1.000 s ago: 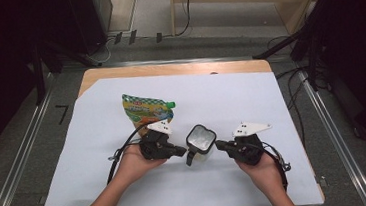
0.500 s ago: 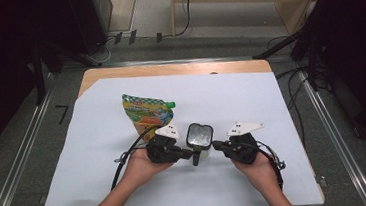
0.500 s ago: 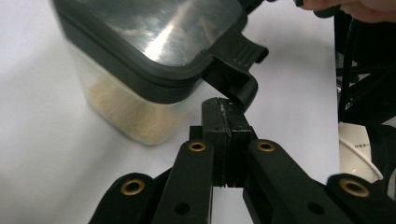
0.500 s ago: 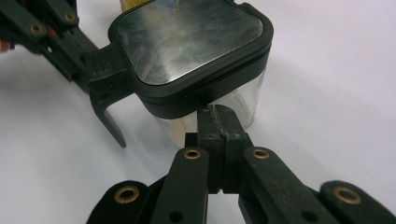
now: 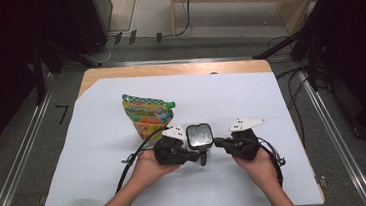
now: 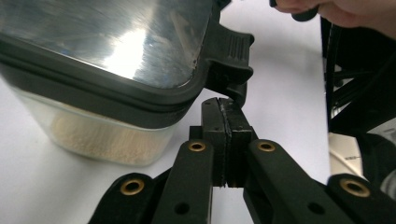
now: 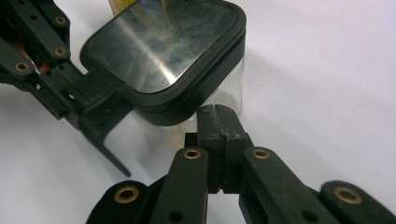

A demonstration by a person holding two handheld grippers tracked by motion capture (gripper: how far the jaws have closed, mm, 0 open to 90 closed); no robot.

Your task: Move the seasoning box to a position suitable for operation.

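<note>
A clear square container point(image 5: 199, 135) with a black-rimmed shiny lid point(image 7: 163, 46) stands on the white sheet and holds a pale grainy layer point(image 6: 100, 140). Its black latch point(image 6: 229, 60) sticks out from the near corner. My left gripper point(image 5: 199, 157) comes in from the left, shut with nothing between its jaws, and its tips point(image 6: 225, 105) sit right under the latch. My right gripper point(image 5: 218, 142) comes from the right, also shut and empty. Its tips point(image 7: 216, 112) rest against the container wall just below the lid rim.
A green and yellow spouted pouch point(image 5: 147, 115) lies flat just behind and left of the container. The white sheet point(image 5: 251, 97) covers most of the wooden table point(image 5: 168, 70). A cable point(image 5: 133, 160) trails from the left gripper. Dark equipment and floor rails surround the table.
The left gripper has edged slightly right, toward the container's latch. The right gripper and the container have hardly shifted.
</note>
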